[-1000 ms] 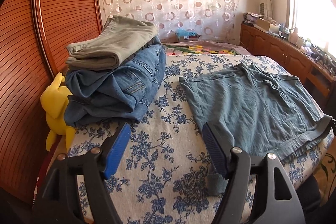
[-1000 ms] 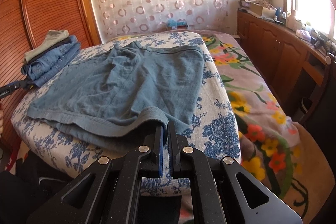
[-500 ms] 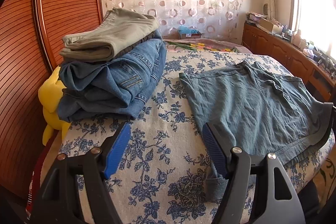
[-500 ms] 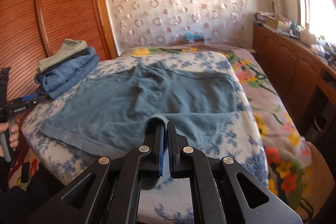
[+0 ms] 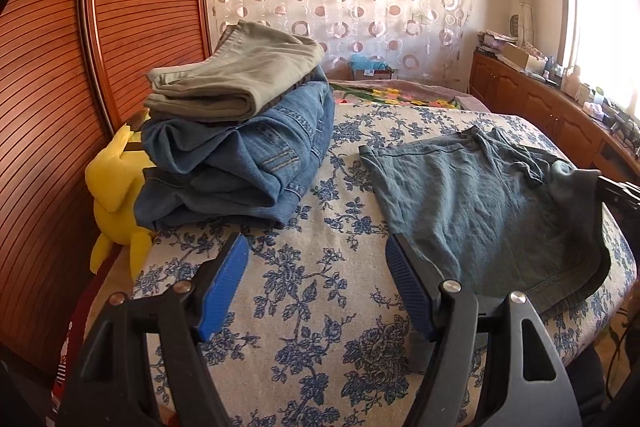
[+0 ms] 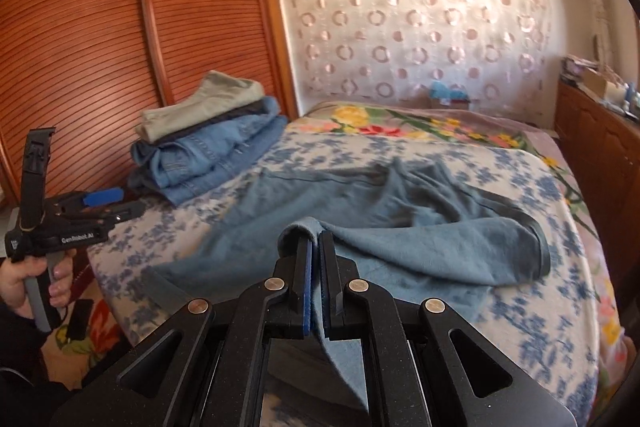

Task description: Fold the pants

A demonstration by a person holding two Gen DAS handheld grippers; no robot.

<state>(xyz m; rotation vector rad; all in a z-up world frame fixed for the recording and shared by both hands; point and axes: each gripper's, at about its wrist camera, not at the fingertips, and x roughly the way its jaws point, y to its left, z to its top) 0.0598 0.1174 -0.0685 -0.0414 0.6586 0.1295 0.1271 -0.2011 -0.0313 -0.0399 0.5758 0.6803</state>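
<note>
The right gripper [image 6: 315,247] pinches one edge of the blue-grey cotton shorts [image 5: 476,203], lifting it toward the folded denim stack [image 5: 240,167]. The left gripper [image 5: 316,281], fingers spread and empty, hovers between that stack and the shorts' unheld edge, nearer to it.

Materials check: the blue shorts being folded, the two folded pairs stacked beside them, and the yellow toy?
Blue shorts: soft matte knit, probably cotton jersey; drapes limply. Upper folded pair: olive woven twill, likely cotton, smooth. Lower folded pair: blue denim, faded, with contrast stitching. Yellow toy: plush fabric, apparently stuffed, fuzzy matte surface.
</note>
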